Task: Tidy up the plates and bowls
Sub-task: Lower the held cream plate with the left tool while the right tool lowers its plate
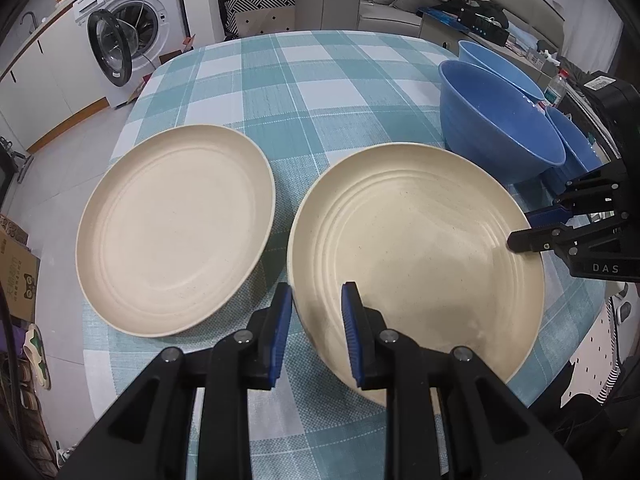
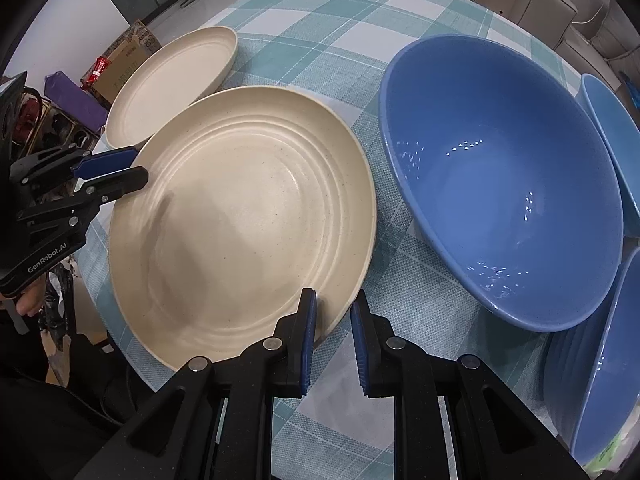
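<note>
While both grippers pinch opposite rims, the entries read:
Near plate: raised off tabletop, beside second plate, likely for stacking.
Left gripper: fingers clamping its edge.
Right gripper: fingers clamped likewise.
Bowls: right of near plate.

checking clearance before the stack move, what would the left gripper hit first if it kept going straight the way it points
The left gripper already straddles the near rim of the ribbed cream round plate, one finger inside. Going straight on, it would most likely meet that plate's inner floor first; depth is unclear.
</note>
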Motion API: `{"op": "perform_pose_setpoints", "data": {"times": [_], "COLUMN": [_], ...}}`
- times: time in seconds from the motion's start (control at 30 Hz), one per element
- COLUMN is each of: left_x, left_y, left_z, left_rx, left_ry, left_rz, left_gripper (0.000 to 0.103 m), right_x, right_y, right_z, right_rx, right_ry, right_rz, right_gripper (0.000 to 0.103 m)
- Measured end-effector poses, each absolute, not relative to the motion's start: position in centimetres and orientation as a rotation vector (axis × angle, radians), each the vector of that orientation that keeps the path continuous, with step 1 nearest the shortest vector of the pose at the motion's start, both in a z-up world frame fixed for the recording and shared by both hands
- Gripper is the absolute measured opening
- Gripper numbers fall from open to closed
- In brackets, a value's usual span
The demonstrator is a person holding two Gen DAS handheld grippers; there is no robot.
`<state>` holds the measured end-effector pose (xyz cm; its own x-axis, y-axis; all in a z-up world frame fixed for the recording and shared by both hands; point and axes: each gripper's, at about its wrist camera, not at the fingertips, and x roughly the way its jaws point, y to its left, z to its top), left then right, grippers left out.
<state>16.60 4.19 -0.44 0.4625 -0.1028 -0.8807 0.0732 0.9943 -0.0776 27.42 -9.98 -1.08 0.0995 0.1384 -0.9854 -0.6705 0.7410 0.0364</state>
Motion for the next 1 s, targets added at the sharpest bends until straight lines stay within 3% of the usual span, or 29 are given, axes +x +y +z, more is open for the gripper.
{"op": "perform_pose_setpoints", "data": {"times": [0.7, 1.0], "left_x": [16.8, 16.8], "left_y": [3.9, 3.9], "left_z": [-1.0, -1.1], "left_rx": [0.011, 0.000], "left_ry": [1.086, 1.082], "left_rz": [-0.095, -0.109], "left_gripper": [0.023, 0.033], "right_x": [27.1, 26.6], "right_y": [-8.7, -8.5], "right_z": [-2.0, -2.0], "right_rx": [-0.571, -0.591], "right_ry": [1.295, 1.284], "right_rz": [0.600, 0.600], "right_gripper": [0.020, 0.024]}}
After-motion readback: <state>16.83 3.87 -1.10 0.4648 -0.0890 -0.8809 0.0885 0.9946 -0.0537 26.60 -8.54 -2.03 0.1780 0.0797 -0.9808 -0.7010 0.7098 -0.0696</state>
